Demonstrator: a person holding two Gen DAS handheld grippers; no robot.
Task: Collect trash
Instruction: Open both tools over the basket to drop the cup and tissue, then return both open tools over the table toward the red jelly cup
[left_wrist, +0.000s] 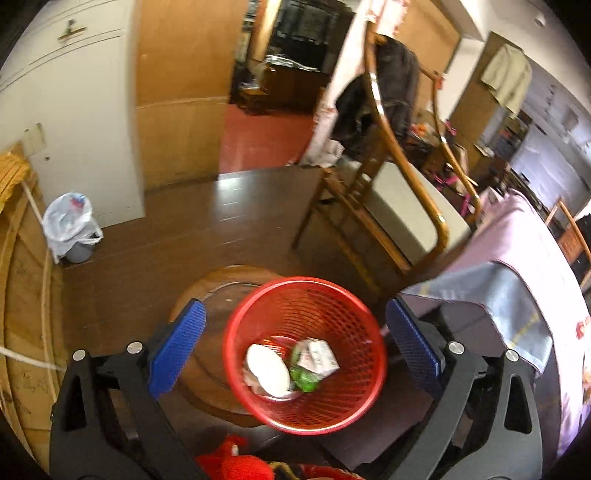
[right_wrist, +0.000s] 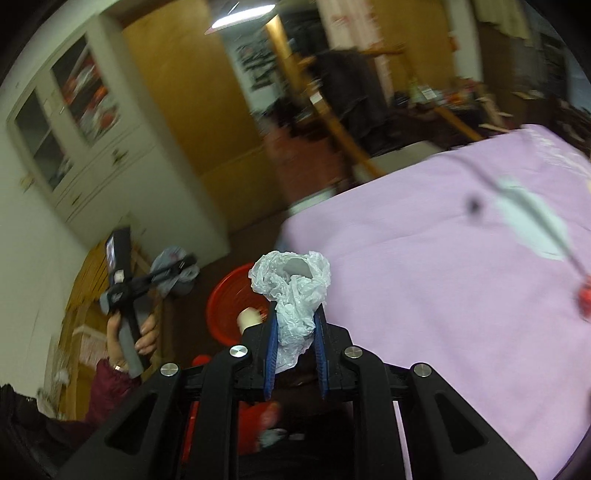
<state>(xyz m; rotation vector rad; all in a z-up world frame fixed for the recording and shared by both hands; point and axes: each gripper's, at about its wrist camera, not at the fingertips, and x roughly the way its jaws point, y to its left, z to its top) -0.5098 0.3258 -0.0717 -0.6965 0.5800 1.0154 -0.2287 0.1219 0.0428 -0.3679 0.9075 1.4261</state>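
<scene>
basket mouth (left_wrist: 306, 354) open, chair (left_wrist: 388, 206) beyond

The basket (left_wrist: 306, 354) stood on a stool (left_wrist: 207, 295). In the basket lay a carton (left_wrist: 317, 357), perhaps a lid (left_wrist: 267, 370) left of it.

Red mesh baskets (left_wrist: 306, 354): you have one.
Items lying in that basket: three, namely a white disc (left_wrist: 267, 370), a green wrapper (left_wrist: 303, 376) and a white carton (left_wrist: 317, 357).
Crumpled white plastic wads (right_wrist: 293, 291): one.
Lined grey bins (left_wrist: 72, 227): one.
Wooden chairs (left_wrist: 388, 192): one.
</scene>
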